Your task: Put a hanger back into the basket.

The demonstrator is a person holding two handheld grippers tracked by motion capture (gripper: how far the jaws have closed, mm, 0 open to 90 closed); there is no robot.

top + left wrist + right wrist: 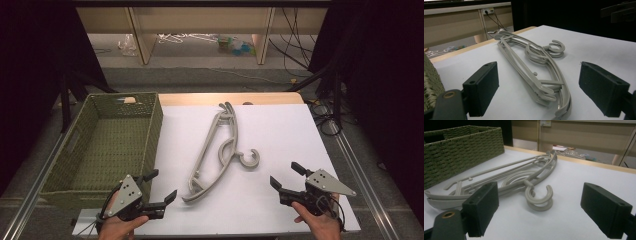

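Observation:
A stack of grey plastic hangers (215, 150) lies on the white table cover, running from the far middle toward the near left, with the hooks (249, 159) curling to the right. My left gripper (162, 185) rests near the front edge, just left of the hangers' near end, open and empty. My right gripper (285, 174) is at the front right, open and empty, a short way from the hooks. In the left gripper view the hangers (524, 67) stretch away between the wide jaws of that gripper (542, 87). The right gripper (539, 210) looks at the hooks (539, 197) just ahead.
A green woven basket (155, 130) stands empty at the table's left, close to the hangers, also seen as basket (461, 147). The white cover (280, 130) spreads to the right. Wooden shelving (200, 20) and floor clutter lie beyond the table. Metal rails run along both sides.

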